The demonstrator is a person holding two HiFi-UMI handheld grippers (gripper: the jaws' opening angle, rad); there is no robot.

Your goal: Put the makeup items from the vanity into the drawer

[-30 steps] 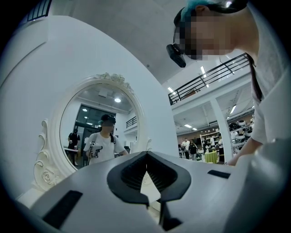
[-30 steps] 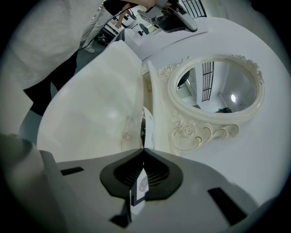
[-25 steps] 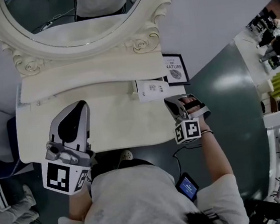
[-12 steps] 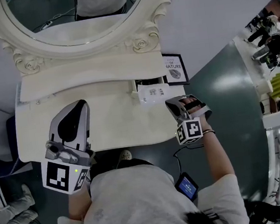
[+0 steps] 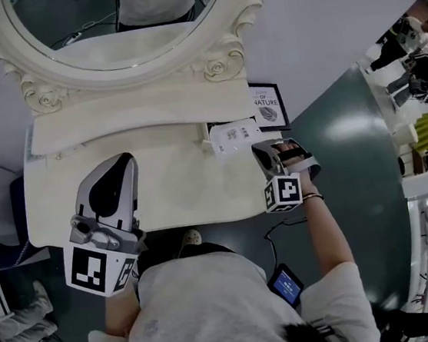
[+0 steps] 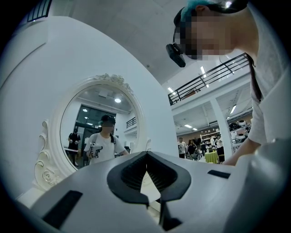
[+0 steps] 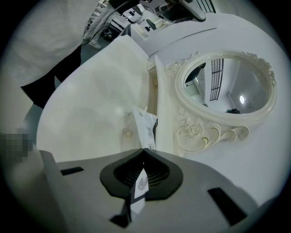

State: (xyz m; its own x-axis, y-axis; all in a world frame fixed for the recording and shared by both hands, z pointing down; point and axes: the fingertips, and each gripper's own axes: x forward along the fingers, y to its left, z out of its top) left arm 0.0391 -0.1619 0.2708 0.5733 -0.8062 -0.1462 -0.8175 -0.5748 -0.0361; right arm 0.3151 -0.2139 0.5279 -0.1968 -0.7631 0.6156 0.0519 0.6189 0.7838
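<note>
In the head view, the cream vanity top (image 5: 176, 179) is seen filling the middle, with the oval mirror (image 5: 103, 25) set at 12 o'clock above a raised shelf (image 5: 137, 114).

The right gripper (image 5: 256, 151) is held at about 3 o'clock of the tabletop, over its right edge, angled downward. Its jaws are pressed together on a thin white sachet (image 5: 233, 135). In the right gripper view (image 7: 144, 150), the near end of the sachet (image 7: 146, 125) is seen pinched between the 2 pads, while the rest juts out ahead of the tips toward 12 o'clock. In the head view the sachet is carried at 10 o'clock of the gripper tips, just in front of the raised shelf. Something dark shows under its far edge; what that is cannot be told. A small gold knob (image 7: 127, 133) is visible at 9 o'clock of the sachet in the right gripper view, with the carved mirror (image 7: 227, 86) frame at 2 o'clock.

A black framed card (image 5: 268, 105) is stood at 1 o'clock of the sachet, against the wall end of the shelf.

The left gripper (image 5: 123, 158) is held at 8 o'clock of the tabletop, roughly level and pointed toward the mirror. In the left gripper view (image 6: 146, 160) its jaw tips are seen touching, with nothing caught between them, and the mirror (image 6: 97, 132) is framed at 10 o'clock.
</note>
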